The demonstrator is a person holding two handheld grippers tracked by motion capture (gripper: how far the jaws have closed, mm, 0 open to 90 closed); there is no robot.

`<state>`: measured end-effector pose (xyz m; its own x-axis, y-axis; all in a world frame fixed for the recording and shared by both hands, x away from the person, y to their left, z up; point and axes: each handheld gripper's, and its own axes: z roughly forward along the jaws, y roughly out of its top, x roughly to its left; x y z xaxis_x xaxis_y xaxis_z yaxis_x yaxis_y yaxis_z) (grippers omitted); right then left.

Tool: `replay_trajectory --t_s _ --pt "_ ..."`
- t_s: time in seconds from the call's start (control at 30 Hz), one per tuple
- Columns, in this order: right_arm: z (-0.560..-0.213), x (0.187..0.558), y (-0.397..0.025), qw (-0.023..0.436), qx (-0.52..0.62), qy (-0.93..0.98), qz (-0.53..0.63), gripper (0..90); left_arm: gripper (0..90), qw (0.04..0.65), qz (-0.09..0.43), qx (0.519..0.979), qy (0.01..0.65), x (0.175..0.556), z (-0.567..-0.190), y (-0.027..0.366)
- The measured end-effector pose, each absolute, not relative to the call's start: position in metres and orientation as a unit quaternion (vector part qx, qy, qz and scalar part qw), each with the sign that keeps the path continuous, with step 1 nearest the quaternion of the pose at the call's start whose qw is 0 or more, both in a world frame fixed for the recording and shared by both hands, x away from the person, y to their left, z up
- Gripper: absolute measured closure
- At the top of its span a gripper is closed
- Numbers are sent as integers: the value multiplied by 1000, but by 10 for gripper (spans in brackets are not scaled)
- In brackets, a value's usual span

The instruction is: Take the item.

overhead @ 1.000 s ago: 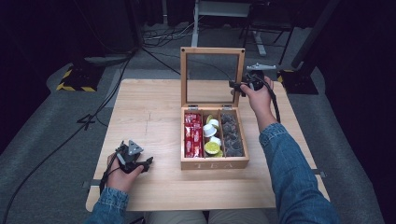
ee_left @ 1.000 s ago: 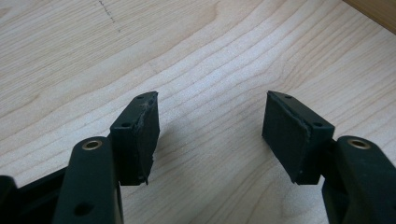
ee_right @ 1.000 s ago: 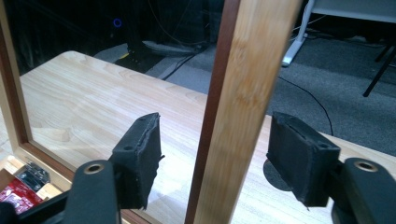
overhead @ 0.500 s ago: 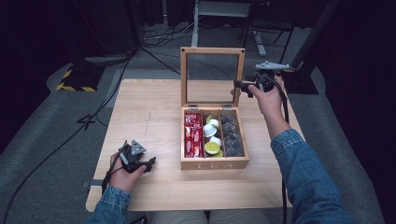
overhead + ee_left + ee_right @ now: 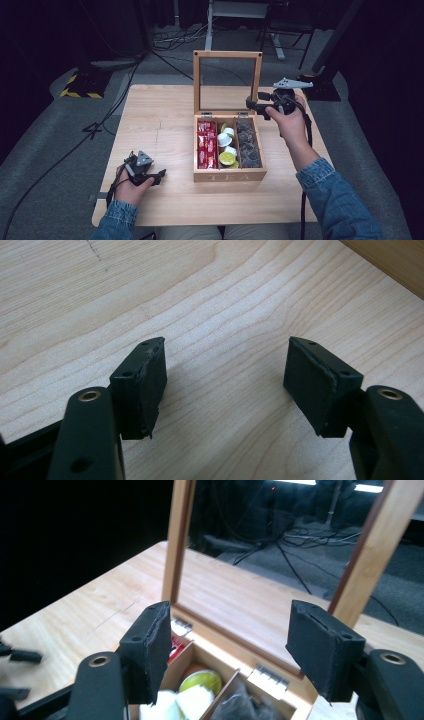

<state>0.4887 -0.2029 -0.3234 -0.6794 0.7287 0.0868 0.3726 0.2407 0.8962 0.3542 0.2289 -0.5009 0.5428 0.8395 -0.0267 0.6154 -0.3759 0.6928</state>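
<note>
Currently: wooden tea box (image 5: pixel 229 174) mid-table, glass-paned lid (image 5: pixel 227 81) upright, red sachets (image 5: pixel 206 145) in its left compartment. My right gripper (image 5: pixel 251 104) hangs spread by the lid's right edge, holding nothing; left gripper (image 5: pixel 159 176) rests splayed, near-left. I judge closing wants a gentle push, jaws clear of hinges (image 5: pixel 270 676).

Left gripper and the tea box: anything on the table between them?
Nothing. In the high view, only bare wooden table separates the left gripper, resting open near the front edge, from the tea box.
</note>
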Motion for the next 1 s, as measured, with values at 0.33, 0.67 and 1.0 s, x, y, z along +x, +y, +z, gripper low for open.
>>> replay_trajectory --t_s 0.33,0.67,1.0 --pt "-326 468 -182 168 327 788 495 301 294 341 176 805 453 354 -503 235" --pt "-333 459 -153 151 312 797 494 177 294 342 179 801 457 352 -504 238" --pt "-354 457 -128 120 299 815 481 361 294 340 179 800 461 349 -504 245"
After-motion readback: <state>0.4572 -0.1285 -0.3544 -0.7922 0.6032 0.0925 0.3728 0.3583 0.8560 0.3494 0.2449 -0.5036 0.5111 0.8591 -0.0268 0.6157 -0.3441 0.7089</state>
